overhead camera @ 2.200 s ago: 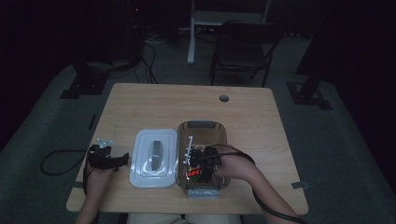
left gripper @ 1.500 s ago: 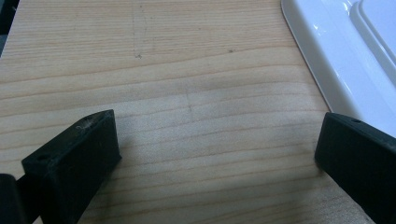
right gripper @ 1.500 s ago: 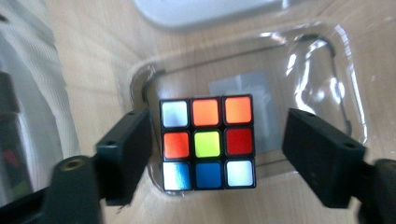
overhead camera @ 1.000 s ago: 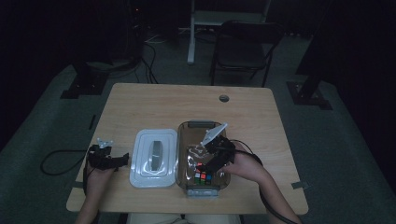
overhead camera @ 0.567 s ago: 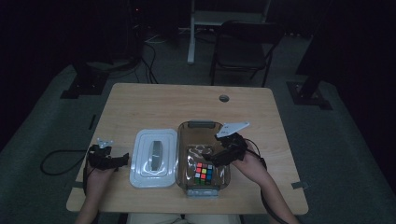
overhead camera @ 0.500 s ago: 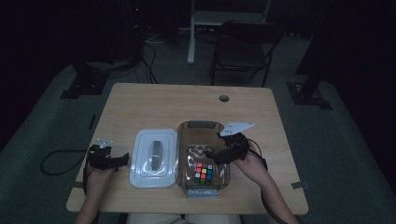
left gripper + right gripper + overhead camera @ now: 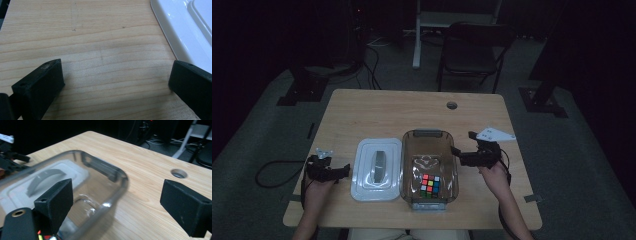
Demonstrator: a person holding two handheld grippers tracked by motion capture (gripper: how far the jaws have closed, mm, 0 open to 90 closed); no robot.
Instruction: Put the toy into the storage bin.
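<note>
A puzzle cube is showing red, orange, yellow, green, blue and white squares on a black grid inside the clear brownish container. Left of the container, a white lid is lying on the pale wood-grain table.

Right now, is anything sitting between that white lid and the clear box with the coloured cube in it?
Nothing visible does. The white lid lies flat on the table right beside the clear box, on its left, with no object between them. The cube sits low inside the box. Both grippers stand open, off to the sides.
</note>
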